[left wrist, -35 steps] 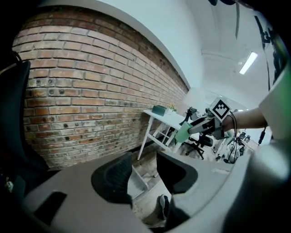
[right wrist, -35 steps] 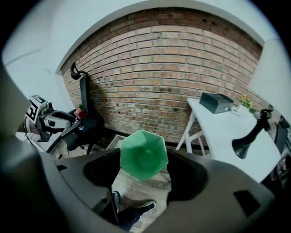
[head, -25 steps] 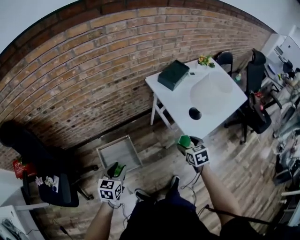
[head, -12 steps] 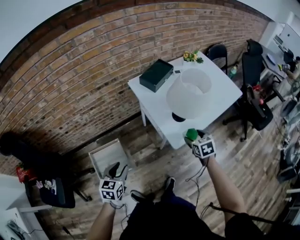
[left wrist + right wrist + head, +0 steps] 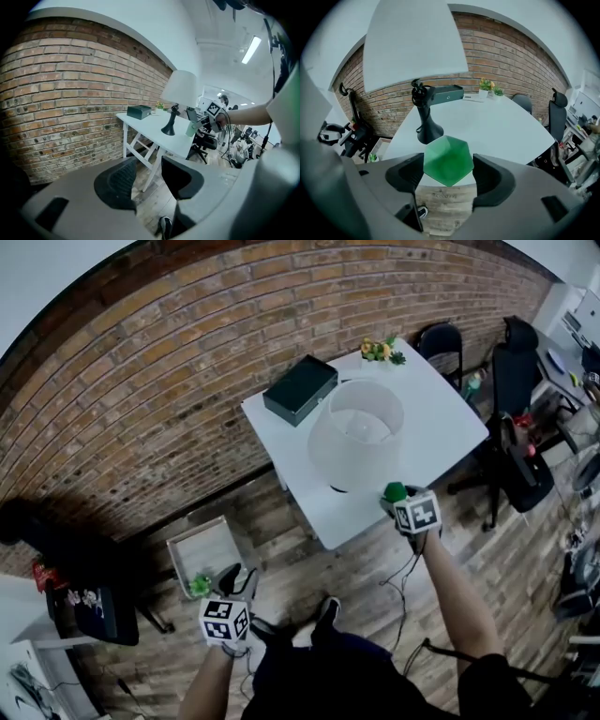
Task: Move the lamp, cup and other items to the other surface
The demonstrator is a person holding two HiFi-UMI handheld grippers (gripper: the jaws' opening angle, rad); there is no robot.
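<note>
Right gripper (image 5: 399, 499): jaws wide, closed on a green faceted cup (image 5: 448, 166), pads pressing its two sides. Left gripper (image 5: 149, 169): jaws partly apart, nothing between them, only floorboards and a shoe tip beyond; it hangs low, well apart from the table. The cup sits over the near edge of the white table (image 5: 441, 437), not set down. Just beyond the right gripper's tips and slightly to their left stands the lamp (image 5: 354, 435), its black foot on the tabletop. Farther ahead, at the far side of the table, lie a dark box (image 5: 300, 390) and small potted plants (image 5: 380, 350). Progress, as judged: the lamp looks delivered, the cup is at the point of placement, and release is what remains for it. Whether the box and plants count as moved cannot be told. Near the left gripper, a grey tray (image 5: 211, 549) on the floor has a small green thing at its edge, possibly left to fetch. Cup's long axis runs vertical, mouth apparently up. The lamp also stands upright, with the shade's open top facing the ceiling.
</note>
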